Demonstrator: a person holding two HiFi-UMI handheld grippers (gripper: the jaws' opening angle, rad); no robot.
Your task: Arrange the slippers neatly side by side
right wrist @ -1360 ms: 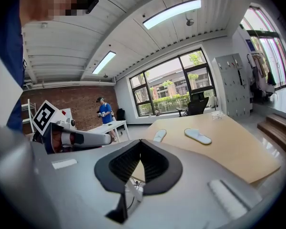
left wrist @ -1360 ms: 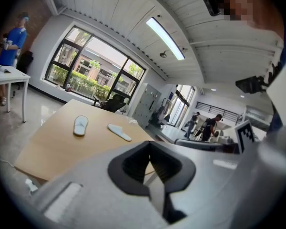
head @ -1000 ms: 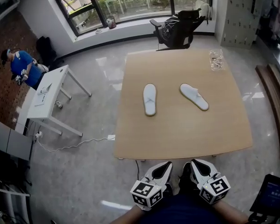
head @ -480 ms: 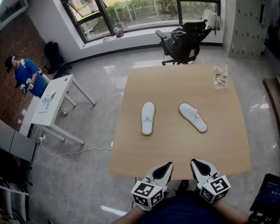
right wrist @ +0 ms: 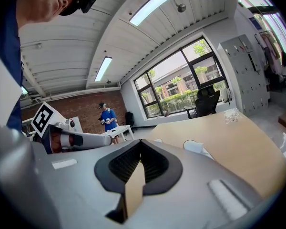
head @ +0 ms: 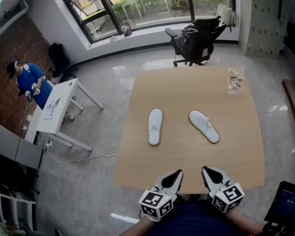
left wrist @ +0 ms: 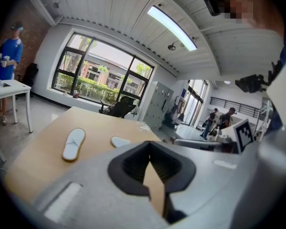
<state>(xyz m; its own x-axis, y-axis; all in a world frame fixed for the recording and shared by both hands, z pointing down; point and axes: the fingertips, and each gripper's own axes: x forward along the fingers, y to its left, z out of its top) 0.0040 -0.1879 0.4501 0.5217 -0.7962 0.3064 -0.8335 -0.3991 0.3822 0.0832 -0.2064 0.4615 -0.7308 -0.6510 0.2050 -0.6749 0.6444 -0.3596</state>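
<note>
Two white slippers lie apart on the wooden table (head: 187, 161). The left slipper (head: 155, 126) (left wrist: 74, 143) points straight away from me. The right slipper (head: 204, 126) (left wrist: 120, 141) (right wrist: 193, 146) lies slanted, its toe turned toward the left one. My left gripper (head: 178, 173) and right gripper (head: 205, 170) hover side by side at the table's near edge, well short of the slippers. Both are shut with nothing held. In each gripper view the jaws meet with nothing between them.
A clear crumpled wrapper (head: 235, 79) sits at the table's far right corner. A black office chair (head: 196, 33) stands behind the table. A small white desk (head: 56, 107) and a person in blue (head: 28, 84) are at the left. A cable (head: 78, 156) runs over the floor.
The head view has shifted, so the table's near edge now lies right at the grippers. The slippers have not moved on the table. Both grippers stay shut.
</note>
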